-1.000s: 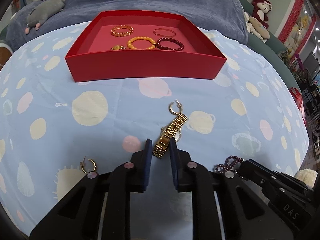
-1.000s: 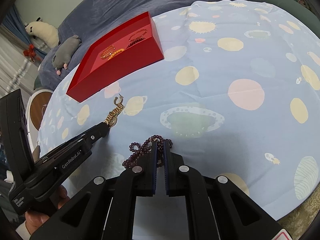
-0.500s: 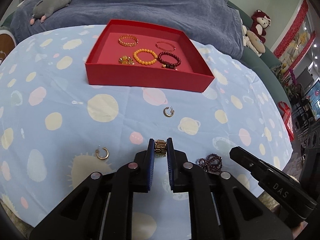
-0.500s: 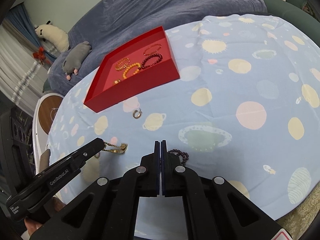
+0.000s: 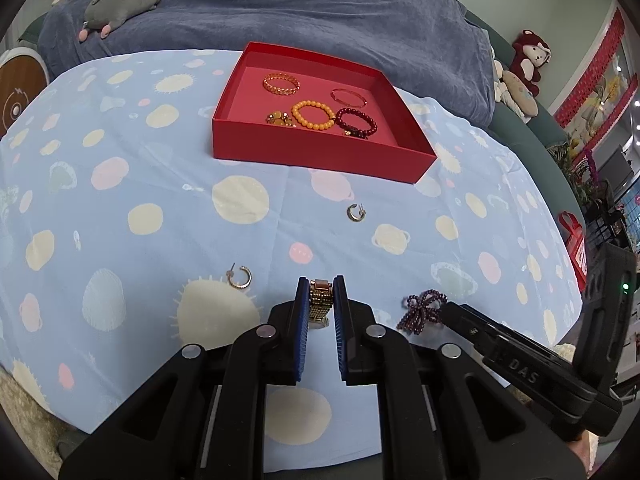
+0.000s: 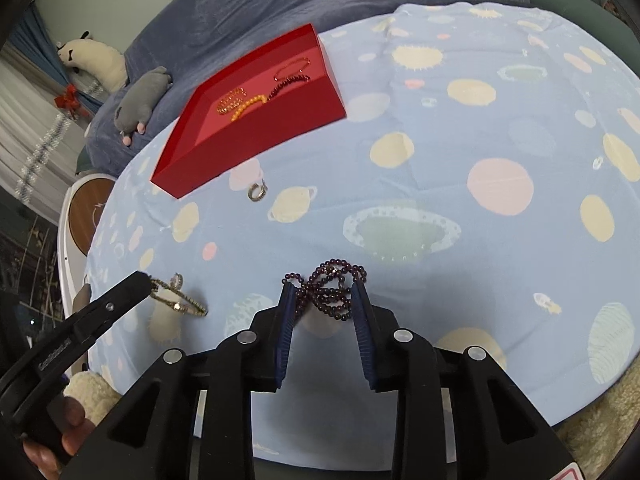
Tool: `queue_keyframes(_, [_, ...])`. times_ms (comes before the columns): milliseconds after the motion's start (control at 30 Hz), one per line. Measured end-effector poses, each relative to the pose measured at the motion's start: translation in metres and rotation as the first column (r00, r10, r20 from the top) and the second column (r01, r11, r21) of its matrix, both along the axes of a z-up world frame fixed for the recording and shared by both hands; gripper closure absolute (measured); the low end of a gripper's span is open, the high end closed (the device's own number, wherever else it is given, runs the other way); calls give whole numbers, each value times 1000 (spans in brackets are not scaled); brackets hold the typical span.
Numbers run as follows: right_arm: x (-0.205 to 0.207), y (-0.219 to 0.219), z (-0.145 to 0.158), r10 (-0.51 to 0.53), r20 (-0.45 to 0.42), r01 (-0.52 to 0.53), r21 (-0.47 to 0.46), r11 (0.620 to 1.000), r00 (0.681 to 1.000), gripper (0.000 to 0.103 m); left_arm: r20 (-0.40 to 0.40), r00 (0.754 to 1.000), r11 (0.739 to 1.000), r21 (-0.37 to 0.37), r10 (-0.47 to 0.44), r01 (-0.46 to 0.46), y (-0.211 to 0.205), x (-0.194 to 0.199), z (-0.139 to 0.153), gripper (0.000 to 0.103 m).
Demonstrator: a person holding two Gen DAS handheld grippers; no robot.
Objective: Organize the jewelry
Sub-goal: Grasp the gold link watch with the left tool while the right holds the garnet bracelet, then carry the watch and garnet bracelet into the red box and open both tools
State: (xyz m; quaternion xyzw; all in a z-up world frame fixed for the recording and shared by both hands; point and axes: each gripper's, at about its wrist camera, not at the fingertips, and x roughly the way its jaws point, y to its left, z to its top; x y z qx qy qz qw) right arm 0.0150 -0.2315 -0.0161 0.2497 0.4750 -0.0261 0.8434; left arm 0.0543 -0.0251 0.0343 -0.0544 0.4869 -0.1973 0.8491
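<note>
My left gripper [image 5: 321, 282] is shut on a gold link watch [image 5: 320, 302]. In the right wrist view the watch [image 6: 178, 300] hangs from that gripper's tip [image 6: 140, 280] just above the planet-print cloth. My right gripper [image 6: 322, 288] has its jaws opening, with a tangle of dark purple beads [image 6: 334, 292] lying on the cloth between them, and its tip [image 5: 444, 310] also shows in the left wrist view. Farther back, a red box [image 5: 320, 160] holds several bracelets. Two gold hoop earrings [image 5: 355, 213] [image 5: 241, 277] lie loose on the cloth.
A blue blanket [image 5: 280, 8] with a grey plush toy [image 5: 124, 0] lies behind the box. More plush toys [image 5: 528, 52] sit at the far right. A round white stand with a wooden top [image 6: 86, 216] is left of the table. The cloth's edge drops off close below both grippers.
The left gripper closed on the watch and lifted it off the cloth, drawing back from the box. The right gripper, shut before, now stands open around the purple beads.
</note>
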Motion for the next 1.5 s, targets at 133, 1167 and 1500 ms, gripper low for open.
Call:
queue_keyframes(133, [8,2,-6,-8,-6,8,1,1000,1000,73,-7,1000,1000,5,-5,5,-1,-3,-3,91])
queue_keyframes(1167, [54,-2,80,62,206,-61,-11,998,977,98,77,997,999,-38,-13,16,-6,39,47,91])
queue_keyframes(1500, [136,-12,108,100,273,-93,-40,995,957,98,177,984,999,-24,-30,35,-27,122,81,91])
